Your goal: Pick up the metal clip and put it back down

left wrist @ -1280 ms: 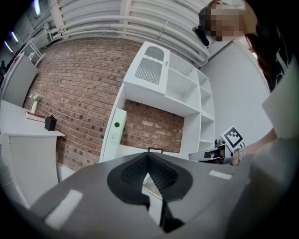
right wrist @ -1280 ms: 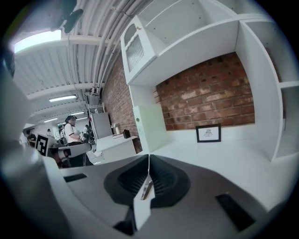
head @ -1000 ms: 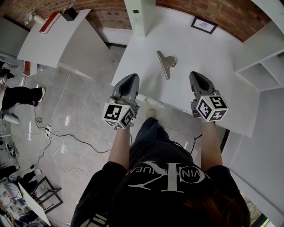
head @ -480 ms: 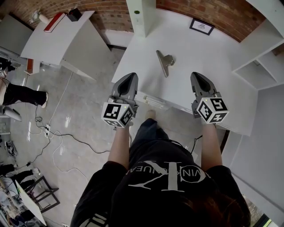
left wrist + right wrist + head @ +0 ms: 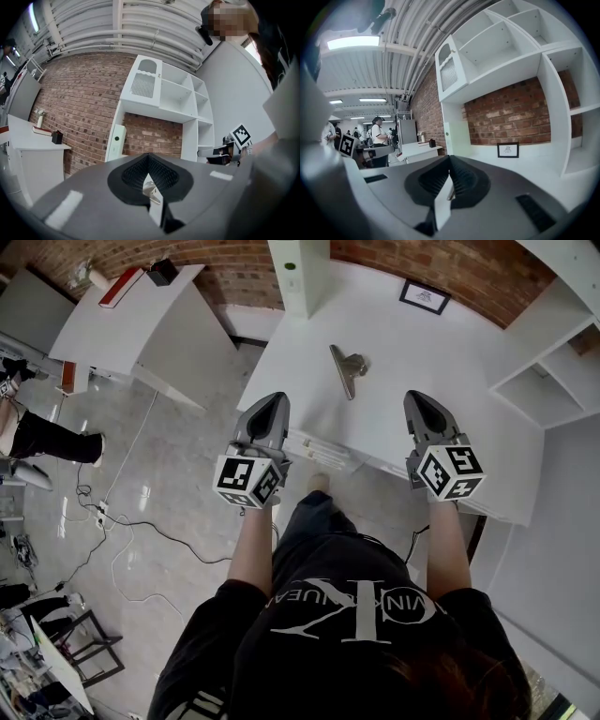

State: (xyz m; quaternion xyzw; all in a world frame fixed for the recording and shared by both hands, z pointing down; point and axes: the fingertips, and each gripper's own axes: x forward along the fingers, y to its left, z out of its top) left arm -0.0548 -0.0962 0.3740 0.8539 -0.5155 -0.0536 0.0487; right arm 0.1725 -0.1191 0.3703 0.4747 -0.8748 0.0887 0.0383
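**Two closed grippers; metal clip on table**

Lower frame: person's black printed shirt (image 5: pixel 347 615), forearms reaching up-frame. Centre left: left gripper (image 5: pixel 274 401), jaws pressed together, nothing between them, at the near edge of the white table (image 5: pixel 412 343). Centre right: right gripper (image 5: pixel 419 397), jaws likewise together and empty. Upper centre, beyond both: metal clip (image 5: pixel 345 369), lying on the table, apart from either gripper. Upper right: small framed picture (image 5: pixel 425 295) by the brick wall (image 5: pixel 487 273)
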